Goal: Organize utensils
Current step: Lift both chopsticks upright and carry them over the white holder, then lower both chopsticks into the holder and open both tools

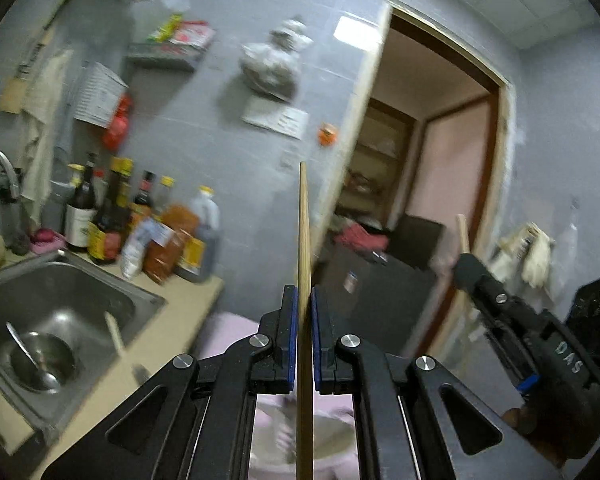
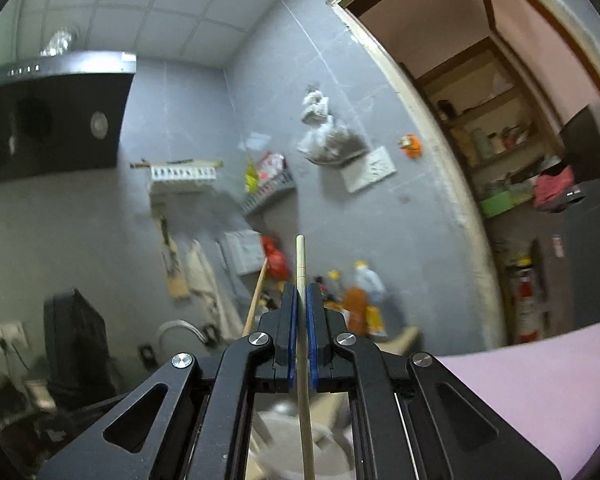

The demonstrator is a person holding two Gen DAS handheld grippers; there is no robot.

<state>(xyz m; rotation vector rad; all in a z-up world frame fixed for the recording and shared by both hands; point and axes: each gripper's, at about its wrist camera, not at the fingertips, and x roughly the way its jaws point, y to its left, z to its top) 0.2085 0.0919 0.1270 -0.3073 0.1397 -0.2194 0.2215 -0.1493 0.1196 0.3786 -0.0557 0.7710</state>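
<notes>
My left gripper [image 1: 304, 292] is shut on a brown wooden chopstick [image 1: 303, 220] that stands upright between its blue pads, held well above the counter. My right gripper [image 2: 302, 290] is shut on a paler chopstick [image 2: 301, 260], also pointing up. In the left wrist view, the right gripper [image 1: 470, 266] shows at the right with its chopstick's tip [image 1: 462, 232] sticking out above it. In the right wrist view, the left chopstick [image 2: 256, 296] slants up just to the left. A spoon [image 1: 30, 356] lies in a metal bowl in the sink, and a pale stick [image 1: 114, 330] leans at the sink's edge.
A steel sink [image 1: 100, 280] with a tap [image 1: 0, 164] is at the lower left. Several sauce bottles [image 1: 112, 216] stand on the beige counter [image 1: 172, 320] behind it. A doorway [image 1: 440, 160] opens on the right. A range hood [image 2: 52, 120] hangs at the upper left. A pink sleeve [image 2: 540, 380] is close by.
</notes>
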